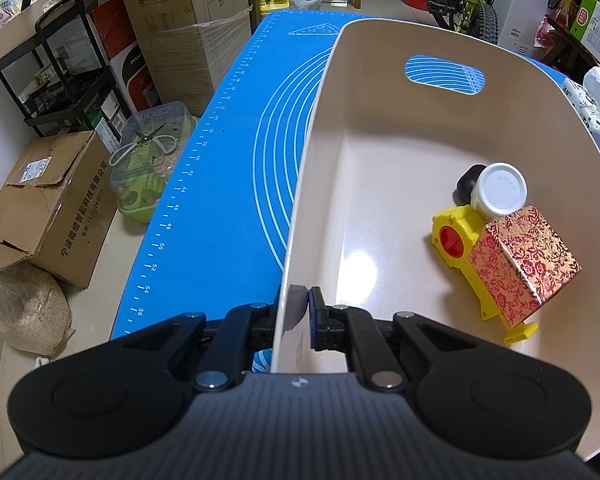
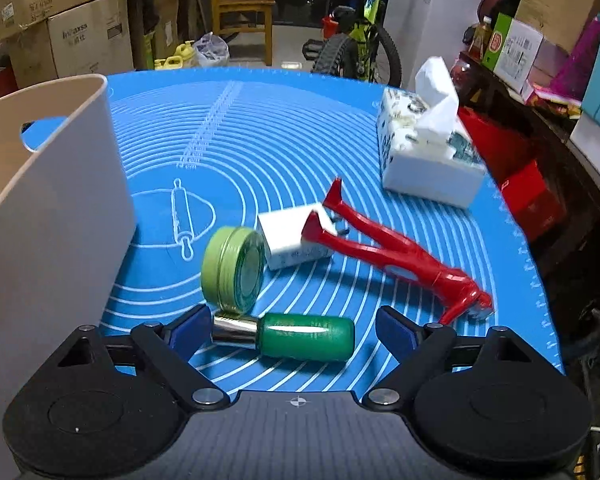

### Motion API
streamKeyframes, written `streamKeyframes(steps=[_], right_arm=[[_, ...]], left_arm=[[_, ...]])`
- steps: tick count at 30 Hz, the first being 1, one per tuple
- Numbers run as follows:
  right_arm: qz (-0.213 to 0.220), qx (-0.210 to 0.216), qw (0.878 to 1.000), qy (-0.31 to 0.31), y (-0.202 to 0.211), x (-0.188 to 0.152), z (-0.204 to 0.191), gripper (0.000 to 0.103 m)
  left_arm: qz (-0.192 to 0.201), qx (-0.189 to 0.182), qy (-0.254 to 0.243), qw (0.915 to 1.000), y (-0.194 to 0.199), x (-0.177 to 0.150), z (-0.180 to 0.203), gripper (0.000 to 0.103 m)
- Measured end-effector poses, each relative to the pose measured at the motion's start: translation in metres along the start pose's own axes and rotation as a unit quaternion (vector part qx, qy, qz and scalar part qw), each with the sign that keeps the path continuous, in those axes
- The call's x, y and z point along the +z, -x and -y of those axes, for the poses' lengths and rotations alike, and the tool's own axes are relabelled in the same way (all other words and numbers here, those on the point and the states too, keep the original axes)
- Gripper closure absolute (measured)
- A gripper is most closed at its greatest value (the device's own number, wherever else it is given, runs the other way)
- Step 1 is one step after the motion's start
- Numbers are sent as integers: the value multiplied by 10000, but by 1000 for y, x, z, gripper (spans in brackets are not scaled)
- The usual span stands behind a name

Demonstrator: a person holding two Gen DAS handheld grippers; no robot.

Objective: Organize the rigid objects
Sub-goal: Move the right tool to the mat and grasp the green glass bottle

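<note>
- Cluttered storeroom around you: cardboard boxes point(image 1: 172, 20), a bike point(image 2: 352, 40) and a wooden chair point(image 2: 244, 16) stand behind a table covered by a blue mat point(image 2: 300, 140).
- Your left gripper point(image 1: 300, 312) is clamped on the near wall of the beige bin point(image 1: 380, 128), one finger outside and one inside, pads pressed against the wall.
- Inside the bin, on its right side, lie a patterned red box point(image 1: 524, 260), a yellow toy point(image 1: 456, 236) partly under that box, a white-capped jar point(image 1: 500, 192) and a dark item point(image 1: 468, 184) behind the jar.
- Your right gripper point(image 2: 292, 332) has its jaws spread wide, not gripping anything.
- Between those jaws lies a green bottle point(image 2: 304, 340) on its side, silver cap toward the left finger; neither pad presses on it.
- Just beyond it a green tin point(image 2: 232, 272) stands on edge, touching a white charger point(image 2: 288, 240).
- A red figure point(image 2: 400, 256) lies across the charger, legs pointing away from you.
- A tissue box point(image 2: 428, 152) sits at the mat's far right.
- From the right wrist, the bin stands at the mat's left edge, near the tin.
</note>
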State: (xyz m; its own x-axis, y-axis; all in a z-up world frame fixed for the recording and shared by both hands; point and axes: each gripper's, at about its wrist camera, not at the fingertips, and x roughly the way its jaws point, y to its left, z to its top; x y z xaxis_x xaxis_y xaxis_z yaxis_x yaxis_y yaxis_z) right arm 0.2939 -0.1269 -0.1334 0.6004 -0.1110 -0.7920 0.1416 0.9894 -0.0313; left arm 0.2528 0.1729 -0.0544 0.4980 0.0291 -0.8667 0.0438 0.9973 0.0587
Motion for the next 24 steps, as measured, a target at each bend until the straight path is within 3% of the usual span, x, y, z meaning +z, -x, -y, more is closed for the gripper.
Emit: streamKeyframes(steps=[12, 24], right_arm=[[28, 61, 10000, -24, -4, -6, -3, 23], [261, -72, 9996, -115, 8, -8, -3, 24]], left_arm=[[0, 10, -7, 10000, 0, 0, 0, 92], [1, 3, -4, 10000, 0, 0, 0, 91]])
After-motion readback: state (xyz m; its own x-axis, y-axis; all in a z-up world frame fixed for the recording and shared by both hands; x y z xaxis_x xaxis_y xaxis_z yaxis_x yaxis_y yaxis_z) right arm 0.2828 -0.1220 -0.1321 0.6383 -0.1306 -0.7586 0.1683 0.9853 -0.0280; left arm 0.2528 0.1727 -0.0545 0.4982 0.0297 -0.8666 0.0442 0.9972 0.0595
